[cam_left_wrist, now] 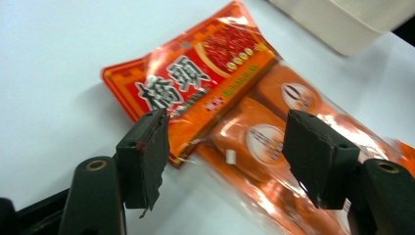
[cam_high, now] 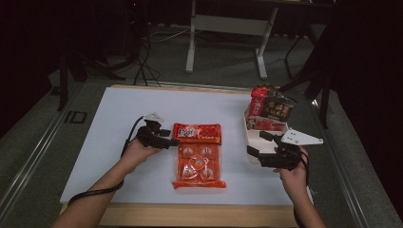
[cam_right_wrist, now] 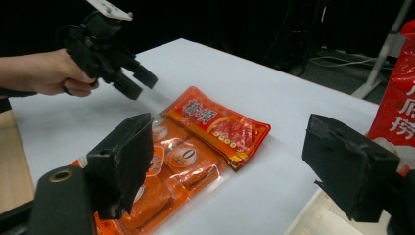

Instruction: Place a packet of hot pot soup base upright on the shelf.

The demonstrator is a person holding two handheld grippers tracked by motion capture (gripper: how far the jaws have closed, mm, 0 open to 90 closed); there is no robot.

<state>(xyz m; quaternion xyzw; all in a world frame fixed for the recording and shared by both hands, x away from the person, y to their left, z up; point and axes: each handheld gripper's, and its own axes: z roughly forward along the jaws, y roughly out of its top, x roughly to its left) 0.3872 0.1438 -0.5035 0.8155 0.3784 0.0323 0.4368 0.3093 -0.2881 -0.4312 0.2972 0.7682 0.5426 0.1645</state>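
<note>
An orange-red snack packet [cam_high: 198, 154] lies flat in the middle of the white table [cam_high: 119, 142], with several wrapped pieces showing through its clear lower part. My left gripper [cam_high: 170, 137] sits just left of the packet's top corner, jaws pointing right. In the left gripper view the packet [cam_left_wrist: 215, 93] lies beyond my left gripper [cam_left_wrist: 225, 122], whose jaws stand apart with nothing gripped. My right gripper [cam_high: 256, 143] is open at the white box's near left corner. In the right gripper view its jaws [cam_right_wrist: 230, 132] frame the packet [cam_right_wrist: 195, 142] and the left gripper [cam_right_wrist: 139, 81].
A white box [cam_high: 252, 138] at the table's right edge holds a red bag [cam_high: 258, 102] and a dark bag [cam_high: 278, 108]. The table has a wooden front edge [cam_high: 190, 213]. Beyond it stand a desk frame [cam_high: 192, 42] and floor cables [cam_high: 142, 61].
</note>
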